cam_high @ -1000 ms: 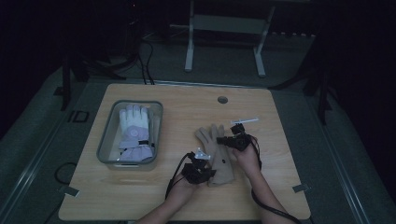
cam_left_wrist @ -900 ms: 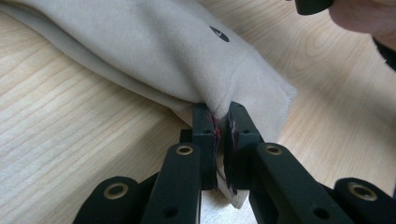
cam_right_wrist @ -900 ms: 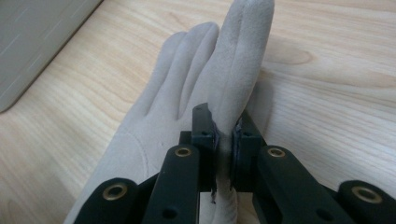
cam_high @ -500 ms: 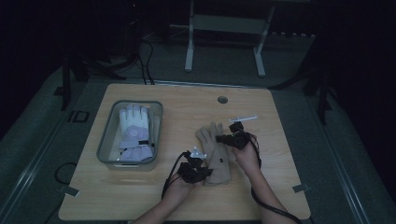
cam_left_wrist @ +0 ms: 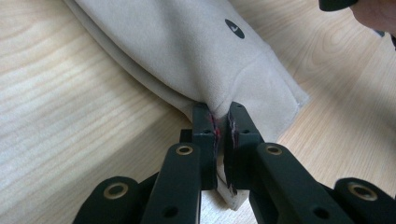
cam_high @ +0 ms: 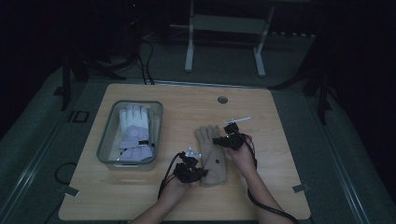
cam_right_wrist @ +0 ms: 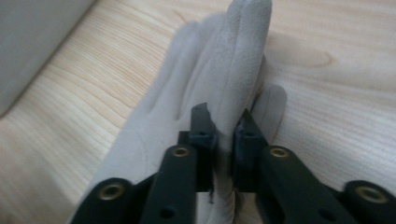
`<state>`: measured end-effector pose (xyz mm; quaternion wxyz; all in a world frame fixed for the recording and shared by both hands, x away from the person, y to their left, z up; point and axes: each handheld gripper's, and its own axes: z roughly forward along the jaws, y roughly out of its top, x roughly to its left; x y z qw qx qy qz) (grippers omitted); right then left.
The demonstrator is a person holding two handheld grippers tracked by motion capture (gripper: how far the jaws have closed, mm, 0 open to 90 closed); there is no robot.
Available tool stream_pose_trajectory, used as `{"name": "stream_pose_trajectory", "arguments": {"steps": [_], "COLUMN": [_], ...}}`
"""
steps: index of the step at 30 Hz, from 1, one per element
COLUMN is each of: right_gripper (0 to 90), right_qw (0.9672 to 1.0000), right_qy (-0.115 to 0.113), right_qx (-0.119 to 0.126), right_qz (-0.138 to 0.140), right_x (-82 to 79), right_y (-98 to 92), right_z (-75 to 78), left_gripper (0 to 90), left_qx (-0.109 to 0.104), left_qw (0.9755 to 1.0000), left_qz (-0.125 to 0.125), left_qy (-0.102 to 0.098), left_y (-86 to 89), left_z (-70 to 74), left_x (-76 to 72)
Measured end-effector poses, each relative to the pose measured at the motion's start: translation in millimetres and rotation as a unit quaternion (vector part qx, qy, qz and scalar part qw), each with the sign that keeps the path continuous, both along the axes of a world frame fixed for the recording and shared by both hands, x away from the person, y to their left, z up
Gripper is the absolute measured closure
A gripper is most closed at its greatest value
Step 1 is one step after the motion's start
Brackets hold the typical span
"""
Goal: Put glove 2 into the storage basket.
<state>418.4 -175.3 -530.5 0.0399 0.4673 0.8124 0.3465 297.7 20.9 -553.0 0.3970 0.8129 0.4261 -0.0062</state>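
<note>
Tan glove (cam_high: pixel 211 154) lies flat on the table (cam_high: pixel 280 121), right of centre, fingers pointing away from the person, cuff toward them. Left claw (cam_left_wrist: pixel 220 127) is clamped tight on the cuff edge: in the left gripper view a fold of tan fabric is pinched between the two black pads, with the rest of the glove spreading away over the wood grain and a small dark round logo patch (cam_left_wrist: pixel 234 28) showing on it. In the high view the left claw (cam_high: pixel 198 171) sits at the glove's near left corner. Right claw (cam_right_wrist: pixel 224 128) straddles a raised ridge of the glove's finger side; its jaws have just been opening, the fabric between them, though whether the pads press on it cannot be told. In the high view the right claw (cam_high: pixel 219 139) is at the glove's right edge, near the fingers. Well apart to the left, a clear bin (cam_high: pixel 106 140) holds a white and lavender glove (cam_high: pixel 134 130).
</note>
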Motion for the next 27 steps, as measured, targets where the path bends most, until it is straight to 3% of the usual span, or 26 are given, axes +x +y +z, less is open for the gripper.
{"name": "stream_pose_trajectory", "arguments": {"steps": [1,2,4,9,12,13,15,21,27], "right_gripper": [75.7,59.2,58.1,49.3,51.4,63.9,71.8,76.6,76.7], "right_qw": [1.0000,1.0000,0.9999,0.9992,0.9988,0.9982,0.9980,0.9990,0.9992], "right_qy": [0.000,0.007,0.012,0.038,0.044,0.050,0.053,0.035,0.021], "right_qx": [0.000,0.007,-0.006,0.005,0.008,0.013,0.017,0.019,0.031], "right_qz": [0.000,-0.002,-0.002,0.008,0.021,0.032,0.031,0.021,0.013], "right_x": [0.0,2.7,4.6,8.0,8.4,8.4,8.1,1.7,-0.4], "right_y": [0.0,1.0,2.8,4.9,6.1,6.8,5.4,7.6,9.7], "right_z": [0.0,-2.2,-3.5,-10.2,-12.4,-13.1,-12.2,-10.7,-2.4], "left_gripper": [85.1,85.1,85.1,85.1,85.1,85.1,85.1,85.1,85.1], "left_qx": [0.000,0.003,0.004,0.007,0.004,0.003,0.003,-0.006,-0.014], "left_qw": [1.0000,1.0000,1.0000,0.9999,1.0000,1.0000,1.0000,0.9999,0.9999], "left_qz": [0.000,-0.004,-0.003,-0.005,-0.002,-0.002,-0.003,-0.002,0.003], "left_qy": [0.000,0.002,0.003,0.006,0.007,0.009,0.008,0.012,0.003], "left_y": [0.0,0.2,0.3,1.4,1.6,1.8,1.6,4.1,11.6], "left_z": [0.0,-1.1,-1.8,-3.9,-5.0,-5.5,-5.7,-5.0,7.4], "left_x": [0.0,0.8,1.3,2.6,2.9,3.2,3.0,1.1,1.0]}}
